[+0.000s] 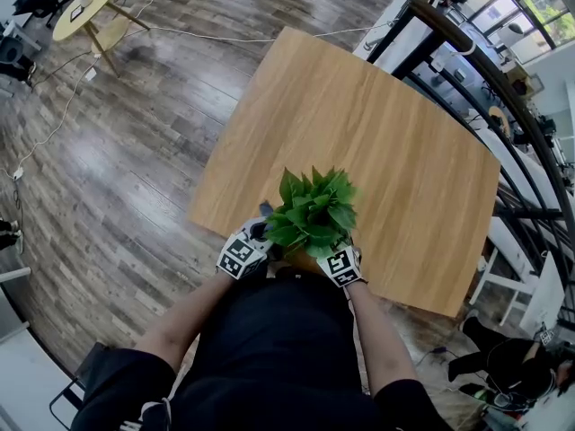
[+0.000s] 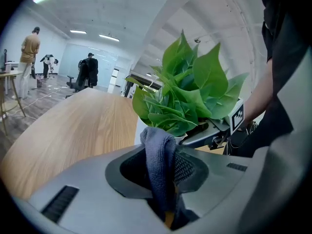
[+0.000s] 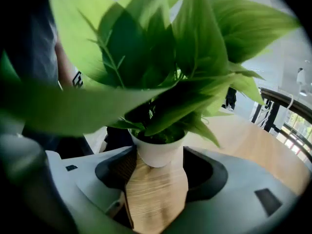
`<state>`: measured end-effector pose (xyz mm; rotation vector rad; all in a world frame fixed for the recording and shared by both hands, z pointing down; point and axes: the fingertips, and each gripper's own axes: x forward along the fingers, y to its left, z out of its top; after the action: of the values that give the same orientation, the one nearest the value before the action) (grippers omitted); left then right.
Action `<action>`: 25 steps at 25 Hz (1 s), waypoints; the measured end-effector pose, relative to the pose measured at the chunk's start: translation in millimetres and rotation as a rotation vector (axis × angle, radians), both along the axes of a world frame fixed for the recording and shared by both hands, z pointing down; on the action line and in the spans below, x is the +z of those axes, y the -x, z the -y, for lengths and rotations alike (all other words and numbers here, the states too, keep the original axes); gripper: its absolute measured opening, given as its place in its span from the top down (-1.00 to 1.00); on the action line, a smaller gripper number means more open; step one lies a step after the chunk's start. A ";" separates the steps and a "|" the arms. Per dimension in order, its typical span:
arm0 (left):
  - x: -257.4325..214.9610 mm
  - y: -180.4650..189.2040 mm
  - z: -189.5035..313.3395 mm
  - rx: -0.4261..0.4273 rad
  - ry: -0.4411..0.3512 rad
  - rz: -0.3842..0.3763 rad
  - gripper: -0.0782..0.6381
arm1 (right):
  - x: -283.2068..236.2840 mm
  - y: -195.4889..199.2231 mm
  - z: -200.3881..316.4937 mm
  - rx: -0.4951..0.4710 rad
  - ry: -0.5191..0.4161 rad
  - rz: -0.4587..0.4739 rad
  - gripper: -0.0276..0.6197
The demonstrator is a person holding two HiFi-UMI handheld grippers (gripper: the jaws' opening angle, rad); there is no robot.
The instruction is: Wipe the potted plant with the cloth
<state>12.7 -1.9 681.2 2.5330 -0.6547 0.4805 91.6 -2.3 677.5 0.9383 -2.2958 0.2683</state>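
A leafy green plant (image 1: 313, 214) in a white pot (image 3: 158, 153) stands on the wooden table (image 1: 359, 124) near its front edge. In the right gripper view, my right gripper (image 3: 158, 156) has the pot between its jaw tips, which press on both sides of it. Leaves (image 3: 161, 57) fill that view above. My left gripper (image 2: 163, 155) is shut on a grey-blue cloth (image 2: 157, 162), which sticks up out of the jaws close to the plant's (image 2: 187, 94) lower leaves. In the head view, the left gripper (image 1: 243, 255) and right gripper (image 1: 341, 266) flank the pot.
The bare tabletop (image 2: 73, 126) stretches away beyond the plant. A small yellow round table (image 1: 88, 9) stands far off on the wood floor. A dark railing (image 1: 503, 79) runs along the right. Several people (image 2: 30, 62) stand far back in the room.
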 end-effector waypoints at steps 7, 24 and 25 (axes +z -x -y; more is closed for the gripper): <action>3.5 -3.1 -3.3 -0.014 0.015 0.006 0.51 | -1.9 9.8 6.8 -0.020 -0.009 0.026 0.04; 2.0 15.2 36.1 -0.104 -0.017 0.020 0.51 | -1.4 3.1 10.5 0.068 -0.021 0.004 0.04; 1.7 15.1 37.9 -0.106 -0.017 0.021 0.51 | -3.0 3.7 14.0 0.048 -0.029 -0.004 0.04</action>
<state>-2.4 -39.7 682.9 2.4965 -0.7996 0.4659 87.9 -16.3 674.4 1.0090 -2.2809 0.2542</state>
